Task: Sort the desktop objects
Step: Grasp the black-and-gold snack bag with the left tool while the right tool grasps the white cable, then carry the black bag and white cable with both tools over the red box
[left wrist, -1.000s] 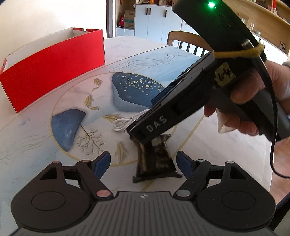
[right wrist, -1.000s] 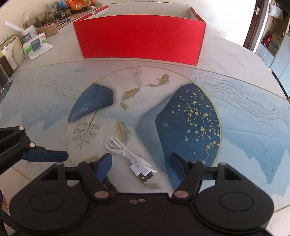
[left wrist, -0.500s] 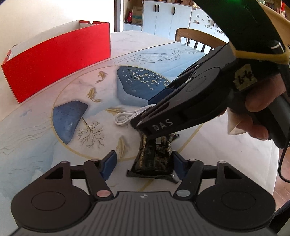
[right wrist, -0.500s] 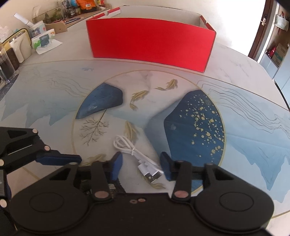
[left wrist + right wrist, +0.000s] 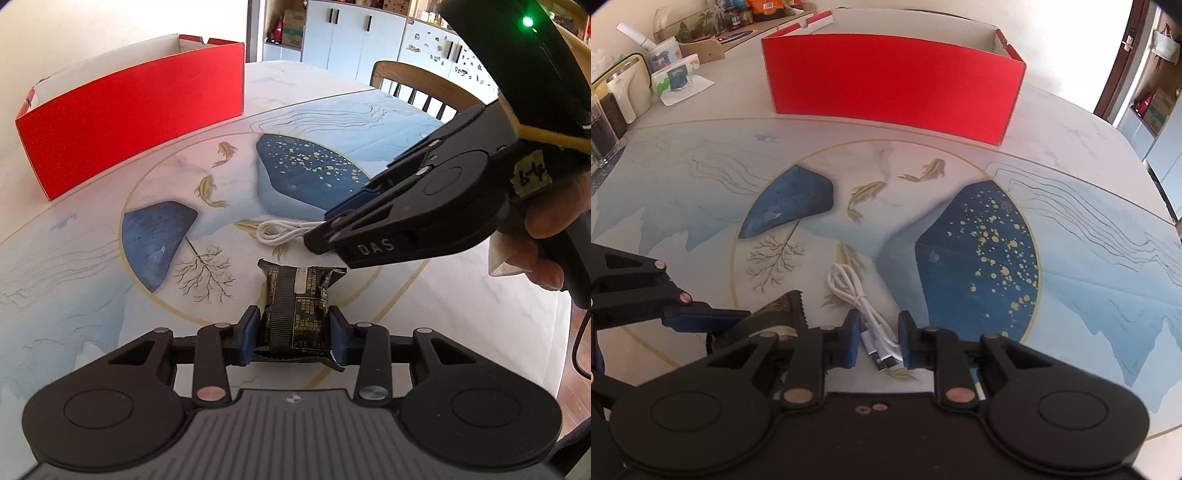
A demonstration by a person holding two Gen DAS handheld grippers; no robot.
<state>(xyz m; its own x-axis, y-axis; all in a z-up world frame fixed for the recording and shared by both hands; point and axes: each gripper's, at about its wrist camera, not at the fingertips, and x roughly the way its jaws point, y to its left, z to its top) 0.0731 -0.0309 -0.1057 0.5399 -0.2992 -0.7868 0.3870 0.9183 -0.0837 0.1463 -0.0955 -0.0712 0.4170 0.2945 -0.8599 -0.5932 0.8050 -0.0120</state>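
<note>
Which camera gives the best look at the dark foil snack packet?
The left wrist view: the dark foil snack packet lies in plain sight between the closing left gripper, printed side up. The right wrist view shows only its serrated end beside the right gripper.

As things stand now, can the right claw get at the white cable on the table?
Yes, it seems so: the right claw is shut on the white cable, and nothing stands in its way. The left claw is closing on the snack packet beside it.

Both jaws narrowed around packet (image 5: 295,314) and cable (image 5: 875,332).
</note>
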